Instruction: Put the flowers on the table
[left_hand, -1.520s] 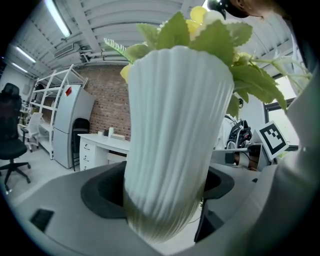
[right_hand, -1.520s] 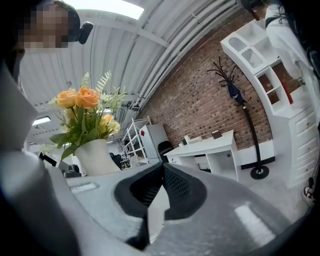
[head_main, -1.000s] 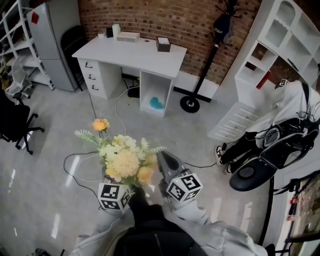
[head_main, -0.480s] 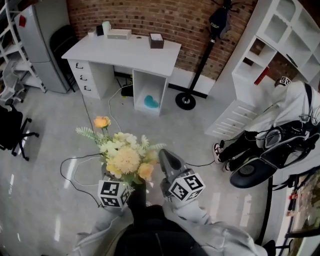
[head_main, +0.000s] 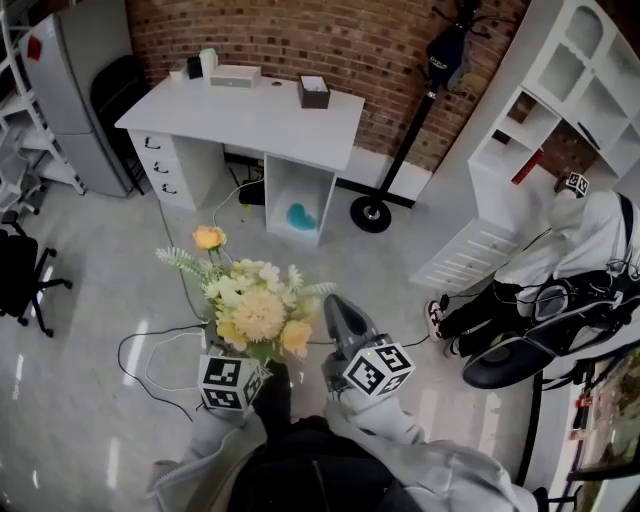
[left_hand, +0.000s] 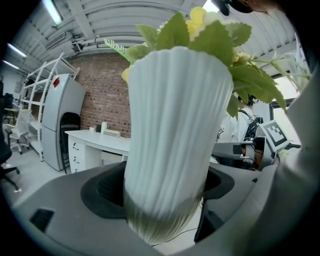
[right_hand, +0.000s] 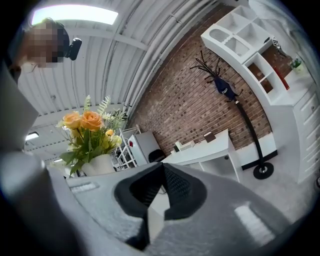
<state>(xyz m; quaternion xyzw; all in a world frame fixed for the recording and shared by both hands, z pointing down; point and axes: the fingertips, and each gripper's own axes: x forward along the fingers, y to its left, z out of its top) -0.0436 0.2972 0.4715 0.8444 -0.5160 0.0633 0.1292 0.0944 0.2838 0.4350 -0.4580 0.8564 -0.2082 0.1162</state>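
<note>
We carry the flowers (head_main: 255, 315) in a white ribbed vase (left_hand: 175, 130). The left tongs (left_hand: 165, 197) pinch this vase low on its body, one jaw on each side. The vase is nearly upright in the grip, so the bouquet cannot slide out. Its foot sticks out below the jaws, and we think this is so that the foot can meet the table before the tongs do.

The right tongs (head_main: 338, 322) are pressed together with nothing between them. They hang just beside the bouquet on its right, and we cannot tell whether they touch a leaf. We judge that they are only a spare hand here, ready to steady the vase if it leans.

The table (head_main: 250, 110) is well apart from us, across the floor by the brick wall. A dark box (head_main: 314, 91), a flat box (head_main: 234, 76) and a cup (head_main: 208, 62) stand along its back edge, while the middle and front are bare. So the flowers are not yet put down; this is the carrying step.

Next we should walk to the table, lower the vase on the bare part, and spread the jaws only when the foot stands flat. The bouquet looks top-heavy, so a tilt could pull the vase over. A cable (head_main: 135, 338) lies on the floor between us and the table, and it could catch a foot.
</note>
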